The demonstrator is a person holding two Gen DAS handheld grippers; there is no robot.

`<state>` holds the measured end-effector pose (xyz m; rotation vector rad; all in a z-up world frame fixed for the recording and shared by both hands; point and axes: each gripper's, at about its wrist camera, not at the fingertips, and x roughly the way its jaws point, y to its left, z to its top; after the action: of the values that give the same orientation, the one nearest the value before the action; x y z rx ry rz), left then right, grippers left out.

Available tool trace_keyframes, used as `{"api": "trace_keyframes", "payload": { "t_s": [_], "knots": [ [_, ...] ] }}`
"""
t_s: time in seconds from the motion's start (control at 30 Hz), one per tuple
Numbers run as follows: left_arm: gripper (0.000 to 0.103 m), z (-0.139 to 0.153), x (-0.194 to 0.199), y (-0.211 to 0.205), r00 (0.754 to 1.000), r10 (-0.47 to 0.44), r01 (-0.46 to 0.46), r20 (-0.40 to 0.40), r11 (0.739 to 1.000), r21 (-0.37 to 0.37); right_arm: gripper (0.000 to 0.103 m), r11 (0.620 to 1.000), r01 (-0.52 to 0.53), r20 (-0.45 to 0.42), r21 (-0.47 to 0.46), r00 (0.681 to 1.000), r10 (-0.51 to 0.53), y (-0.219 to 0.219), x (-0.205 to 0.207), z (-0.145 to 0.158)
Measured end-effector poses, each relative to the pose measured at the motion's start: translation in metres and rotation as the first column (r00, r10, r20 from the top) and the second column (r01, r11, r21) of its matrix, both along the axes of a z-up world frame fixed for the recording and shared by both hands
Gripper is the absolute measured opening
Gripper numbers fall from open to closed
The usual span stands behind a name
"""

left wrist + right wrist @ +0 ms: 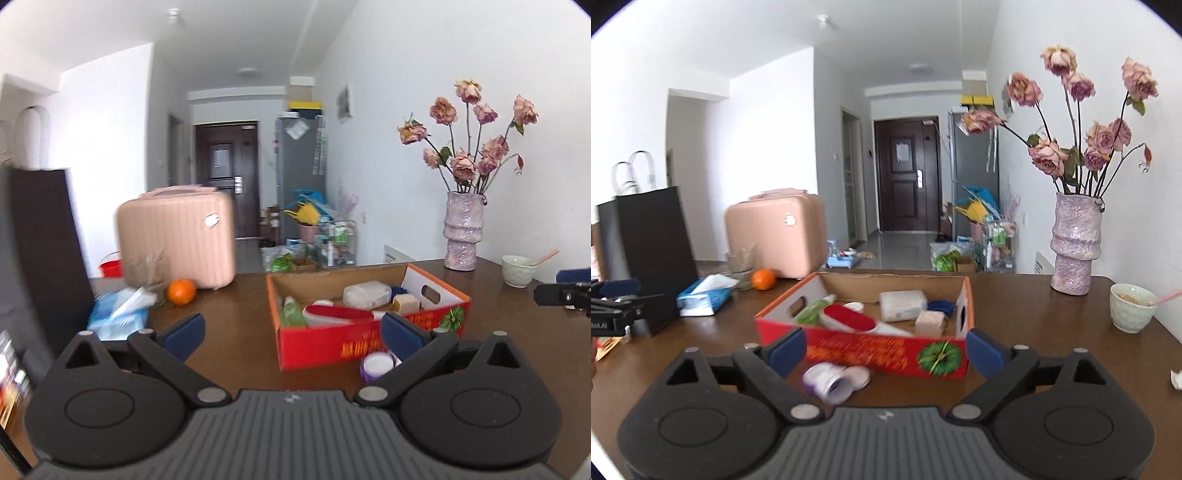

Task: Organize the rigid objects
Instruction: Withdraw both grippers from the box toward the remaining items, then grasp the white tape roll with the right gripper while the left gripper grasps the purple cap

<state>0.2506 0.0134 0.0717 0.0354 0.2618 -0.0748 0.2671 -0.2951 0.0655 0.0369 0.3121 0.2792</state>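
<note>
A red cardboard box (332, 341) (864, 349) sits on the brown table and holds several items: a red-and-white case (849, 317), a clear plastic container (903, 304), a tan block (930, 322) and a green packet (292, 313). A white-and-purple jar (833, 382) lies on its side on the table just in front of the box; it also shows in the left wrist view (376, 365). My left gripper (293, 332) is open and empty in front of the box. My right gripper (886, 350) is open and empty, with the jar between its fingers' line.
An orange (181, 291), a blue tissue pack (118, 314), a glass (740, 264), a pink suitcase (177, 240) and a black bag (646, 243) stand at the left. A purple vase of roses (1075, 247) and a pale bowl (1132, 308) stand at the right.
</note>
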Motion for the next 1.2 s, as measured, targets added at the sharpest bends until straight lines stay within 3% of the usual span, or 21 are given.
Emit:
{"api": "trace_keyframes", "payload": {
  "t_s": [0.13,0.2,0.27,0.37,0.47,0.6,0.7,0.93,1.2],
  "knots": [
    [0.103,-0.026,-0.061,-0.001,1.000,0.013,-0.013,0.004,0.999,-0.042,0.094,0.999,0.031,0.060,-0.016,0.998,-0.029,0.016,-0.054,-0.034],
    [0.103,-0.037,-0.075,-0.004,0.999,0.001,0.000,-0.044,1.000,0.003,0.094,0.999,0.020,0.049,-0.036,0.999,-0.018,0.023,-0.071,-0.050],
    [0.103,-0.047,-0.084,-0.005,0.999,0.024,-0.022,-0.041,0.999,0.037,0.094,0.999,-0.009,0.031,-0.049,0.999,0.011,0.030,-0.082,-0.063],
    [0.103,-0.060,-0.086,-0.005,0.997,0.074,-0.073,-0.031,0.997,0.035,0.094,0.997,-0.012,-0.004,-0.080,1.000,0.012,0.037,-0.084,-0.069],
    [0.103,-0.068,-0.081,-0.004,0.996,0.058,-0.057,-0.067,0.998,0.015,0.094,0.996,0.010,-0.029,-0.094,1.000,-0.013,0.042,-0.082,-0.070],
    [0.103,-0.071,-0.067,-0.018,0.996,0.041,-0.035,-0.074,0.996,0.082,0.094,0.998,0.015,-0.042,-0.065,0.999,-0.017,0.040,-0.083,-0.076],
    [0.103,-0.071,-0.056,-0.028,0.998,0.030,-0.024,-0.062,0.995,0.100,0.094,0.997,0.021,-0.063,-0.068,0.998,-0.025,0.034,-0.074,-0.080],
    [0.103,-0.082,-0.018,-0.040,0.992,0.007,0.010,-0.125,0.991,0.131,0.094,0.999,0.044,-0.116,-0.023,0.992,-0.046,0.018,-0.038,-0.082],
    [0.103,-0.095,0.030,-0.031,0.981,0.027,0.004,-0.194,0.988,0.153,0.092,0.994,-0.078,-0.187,0.081,0.978,0.092,0.032,0.049,-0.076]
  ]
}}
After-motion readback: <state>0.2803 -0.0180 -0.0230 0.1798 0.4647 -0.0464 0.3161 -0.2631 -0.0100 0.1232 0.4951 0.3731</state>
